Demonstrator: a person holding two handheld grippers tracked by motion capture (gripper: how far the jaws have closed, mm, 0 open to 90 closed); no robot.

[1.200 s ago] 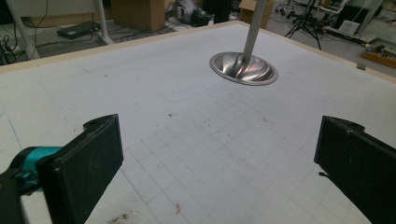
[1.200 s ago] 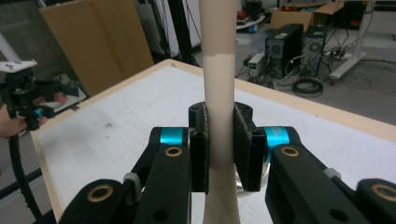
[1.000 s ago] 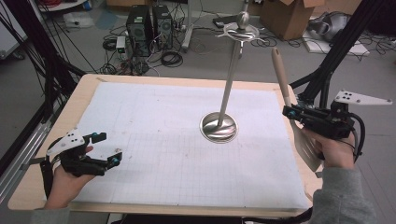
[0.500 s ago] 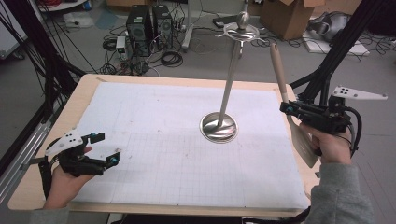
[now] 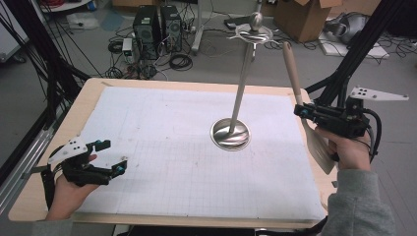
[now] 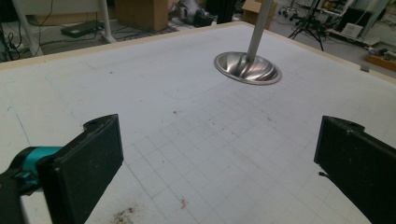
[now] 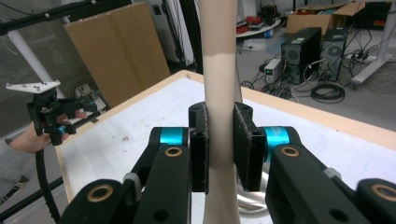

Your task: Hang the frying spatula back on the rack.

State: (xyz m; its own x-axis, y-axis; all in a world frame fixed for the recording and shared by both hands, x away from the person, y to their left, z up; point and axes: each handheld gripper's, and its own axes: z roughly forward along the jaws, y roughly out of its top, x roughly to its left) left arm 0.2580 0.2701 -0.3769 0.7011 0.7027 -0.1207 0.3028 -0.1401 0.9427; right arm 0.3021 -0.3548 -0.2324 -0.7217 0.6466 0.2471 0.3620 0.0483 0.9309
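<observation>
Right gripper point(image 5: 301, 111) clamps the wooden spatula point(image 5: 300, 98) at 3 o'clock of the metal stand point(image 5: 230, 133); left gripper point(image 5: 112, 157) jaws apart.

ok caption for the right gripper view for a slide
Right tongs clamp a wooden spatula upright over the white mat, left tongs waiting at the table's far side.
</observation>
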